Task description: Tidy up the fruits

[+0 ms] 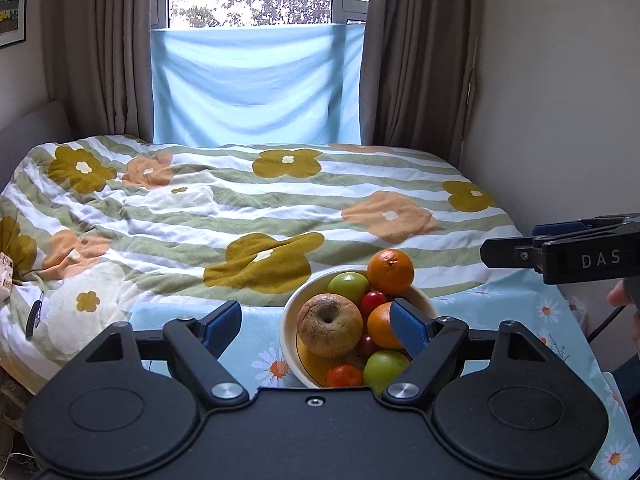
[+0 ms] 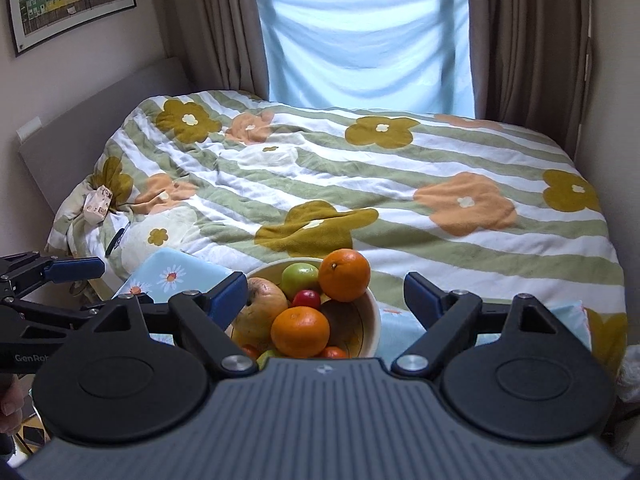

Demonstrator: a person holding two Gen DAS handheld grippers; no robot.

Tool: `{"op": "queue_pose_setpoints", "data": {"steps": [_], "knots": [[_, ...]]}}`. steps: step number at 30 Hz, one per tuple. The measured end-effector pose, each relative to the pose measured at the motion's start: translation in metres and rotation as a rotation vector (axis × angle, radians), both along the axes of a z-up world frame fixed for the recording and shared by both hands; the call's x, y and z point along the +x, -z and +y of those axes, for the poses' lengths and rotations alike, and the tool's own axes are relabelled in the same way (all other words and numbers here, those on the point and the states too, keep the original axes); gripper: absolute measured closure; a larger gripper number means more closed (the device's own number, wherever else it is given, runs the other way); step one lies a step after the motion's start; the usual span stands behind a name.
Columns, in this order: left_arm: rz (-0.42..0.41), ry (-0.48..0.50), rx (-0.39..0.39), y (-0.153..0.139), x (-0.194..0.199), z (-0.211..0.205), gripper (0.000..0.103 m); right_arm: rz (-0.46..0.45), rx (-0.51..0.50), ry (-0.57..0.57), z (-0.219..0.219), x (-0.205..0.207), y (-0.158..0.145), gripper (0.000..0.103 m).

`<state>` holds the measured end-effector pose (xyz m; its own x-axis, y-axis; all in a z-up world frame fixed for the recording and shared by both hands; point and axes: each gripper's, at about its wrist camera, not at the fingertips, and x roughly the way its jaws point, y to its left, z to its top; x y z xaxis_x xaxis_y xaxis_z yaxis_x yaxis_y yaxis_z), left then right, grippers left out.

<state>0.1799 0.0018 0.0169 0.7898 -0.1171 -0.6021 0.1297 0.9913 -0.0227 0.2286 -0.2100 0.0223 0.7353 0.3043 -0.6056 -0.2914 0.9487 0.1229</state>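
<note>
The left gripper point(image 1: 316, 328) stood wide open and held nothing. Off its left finger lay the bed point(image 1: 224, 208) with its flowered cover. Between its fingers, nearer the right one, sat the bowl point(image 1: 289, 320) on a blue daisy cloth point(image 1: 264, 364). Inside the bowl, a wrinkled brownish apple point(image 1: 330, 325) lay on the left, a green apple point(image 1: 348, 288) behind it, and a large orange point(image 1: 390, 272) perched at the far rim. A second orange point(image 1: 380, 326) was partly hidden by the right finger, with a small red fruit point(image 1: 373, 302) just behind it; another green apple point(image 1: 384, 369) and a small mandarin point(image 1: 344, 376) lay nearest the gripper.

The right gripper point(image 2: 326, 298) was also spread wide and empty. Its left finger hung over the bowl's point(image 2: 370, 320) near-left edge, by the wrinkled apple point(image 2: 262, 308), while the right finger was beyond the bowl's right side, over the cloth point(image 2: 394, 320). The large orange point(image 2: 344, 275) sat ahead, between the fingers. Whether either gripper touched any fruit could not be told.
</note>
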Motion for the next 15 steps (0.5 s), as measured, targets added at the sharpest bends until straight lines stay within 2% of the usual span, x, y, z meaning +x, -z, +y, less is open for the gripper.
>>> {"op": "queue_pose_setpoints", "data": {"steps": [2,7,9,15], "knots": [[-0.008,0.009,-0.008,-0.005,-0.014,0.002,0.018,-0.007,-0.012,0.033,0.001,-0.023,-0.006,0.0],[-0.03,0.016,-0.006,-0.013,-0.051,0.006,0.009,-0.013,-0.034,0.121,0.001,-0.08,-0.015,0.0],[-0.037,0.012,0.004,-0.014,-0.063,0.008,0.003,-0.003,-0.036,0.161,0.0,-0.1,-0.015,0.0],[-0.033,0.004,0.024,-0.01,-0.091,0.014,0.001,0.03,-0.059,0.261,0.0,-0.149,-0.003,0.0]]}}
